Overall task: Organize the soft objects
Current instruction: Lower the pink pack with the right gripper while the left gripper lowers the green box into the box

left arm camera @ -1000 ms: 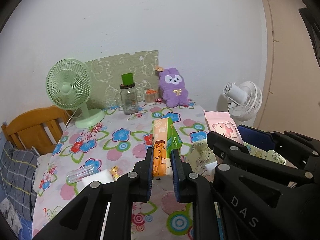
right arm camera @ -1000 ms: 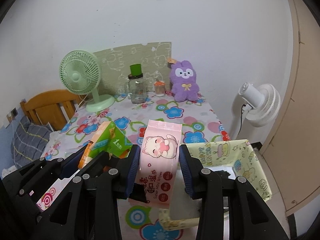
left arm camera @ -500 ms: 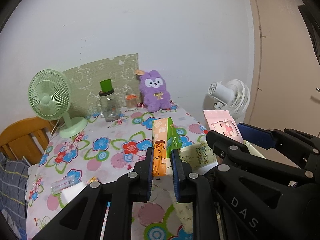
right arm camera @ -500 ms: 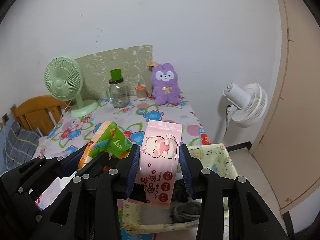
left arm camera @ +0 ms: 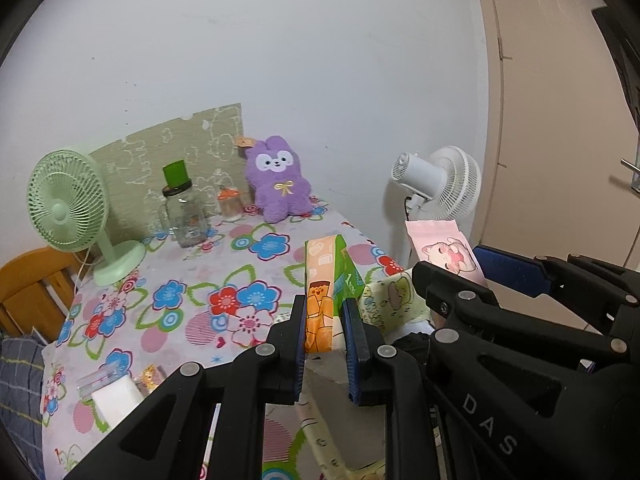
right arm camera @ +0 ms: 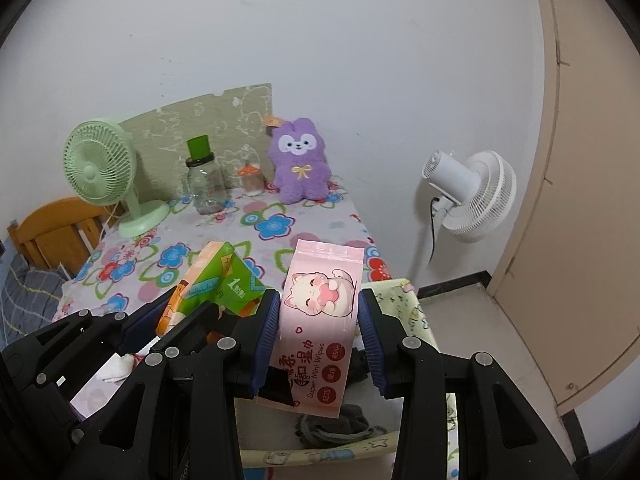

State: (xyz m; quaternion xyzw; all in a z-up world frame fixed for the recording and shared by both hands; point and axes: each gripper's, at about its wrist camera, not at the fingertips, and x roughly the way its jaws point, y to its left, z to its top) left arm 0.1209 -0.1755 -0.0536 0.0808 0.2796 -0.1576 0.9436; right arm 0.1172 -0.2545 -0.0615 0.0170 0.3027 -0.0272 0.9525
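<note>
Tool (left arm camera: 325, 322) grips tissue pack (left arm camera: 325, 280); right view alone shows dark cloth (right arm camera: 332, 424).

Two fans: green (left arm camera: 68, 204), white (left arm camera: 438, 184). Two packs: tissue (left arm camera: 326, 280), wipes (right arm camera: 320, 312). One plush (left arm camera: 278, 180). Two jars (left arm camera: 184, 208).

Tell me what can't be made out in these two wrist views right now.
- Fabric bin: both views, its inside is mostly hidden by the grippers and the pink wipes pack.
- Tissue pack: left view, its lower end is covered by the left gripper.
- Small items at the table's near edge: left view, too small to identify.
</note>
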